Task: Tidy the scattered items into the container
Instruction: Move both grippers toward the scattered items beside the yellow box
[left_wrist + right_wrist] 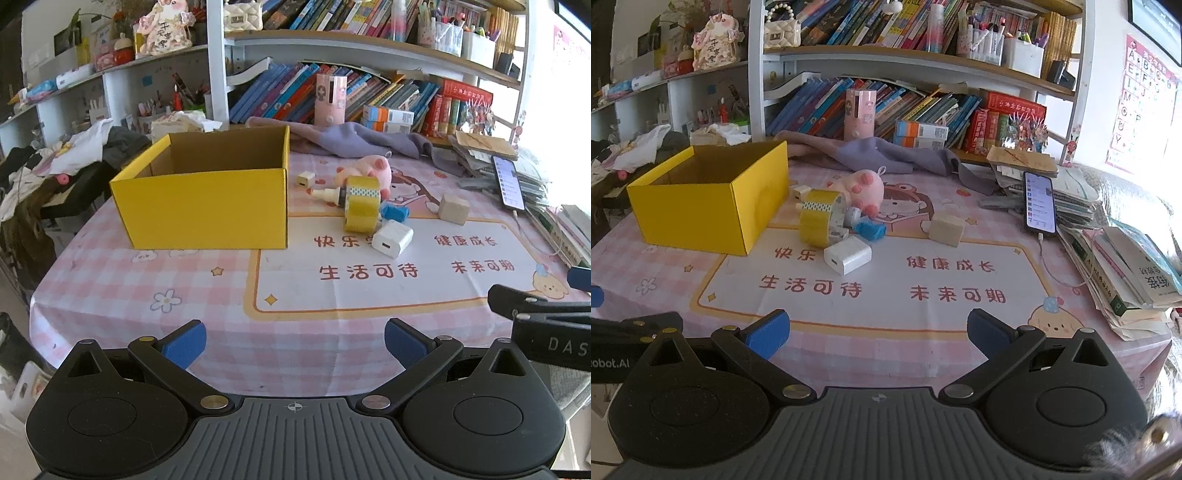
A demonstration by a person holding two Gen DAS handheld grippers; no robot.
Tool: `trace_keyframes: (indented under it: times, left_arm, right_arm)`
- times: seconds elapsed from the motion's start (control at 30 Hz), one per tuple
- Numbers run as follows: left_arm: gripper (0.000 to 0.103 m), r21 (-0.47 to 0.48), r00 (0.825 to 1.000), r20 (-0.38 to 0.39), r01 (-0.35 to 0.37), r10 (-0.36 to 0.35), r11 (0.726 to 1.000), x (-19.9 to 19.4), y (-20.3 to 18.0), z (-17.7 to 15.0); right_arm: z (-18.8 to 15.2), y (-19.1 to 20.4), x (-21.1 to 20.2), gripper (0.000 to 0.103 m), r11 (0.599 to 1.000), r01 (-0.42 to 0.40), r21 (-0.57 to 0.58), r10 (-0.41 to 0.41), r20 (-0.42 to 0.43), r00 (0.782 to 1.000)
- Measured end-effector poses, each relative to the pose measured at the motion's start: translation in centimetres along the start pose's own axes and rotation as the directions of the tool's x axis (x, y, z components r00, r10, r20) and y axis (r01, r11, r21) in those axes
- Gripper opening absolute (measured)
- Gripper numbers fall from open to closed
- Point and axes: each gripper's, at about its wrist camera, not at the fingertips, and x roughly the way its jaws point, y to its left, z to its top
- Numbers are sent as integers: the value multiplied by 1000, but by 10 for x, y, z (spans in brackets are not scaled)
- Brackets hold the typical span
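Note:
An open yellow cardboard box [207, 206] [701, 206] stands on the table's left. To its right lie a yellow tape roll [360, 203] [818, 218], a pink plush pig [369, 168] [864, 186], a white charger [392, 238] [847, 254], a small white cube adapter [305, 180] [800, 192], a small bottle [328, 194], a blue piece [394, 213] [870, 229] and a wooden block [453, 208] [946, 229]. My left gripper [294, 345] and right gripper [878, 334] are open and empty above the table's near edge, well short of the items.
A phone [509, 181] [1039, 201] on a cable leans on paper stacks at the right. Books [1126, 273] pile at the right edge. A purple cloth [354, 138] and bookshelves stand behind. Clothes [55, 162] lie left of the table.

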Motion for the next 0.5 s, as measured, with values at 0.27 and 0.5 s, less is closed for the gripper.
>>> trace_keyframes:
  times: [0.27,0.5]
  left_arm:
    - [103,-17,997,54,-46,47,999,2,11,6]
    - [103,-14,996,85,-40,41,999,1,11,6]
  right_arm:
    - [5,4,8,103,1000,-1,-4,1,-3,1000]
    - [6,5,14,103,1000,-27,-9,27,7,1000]
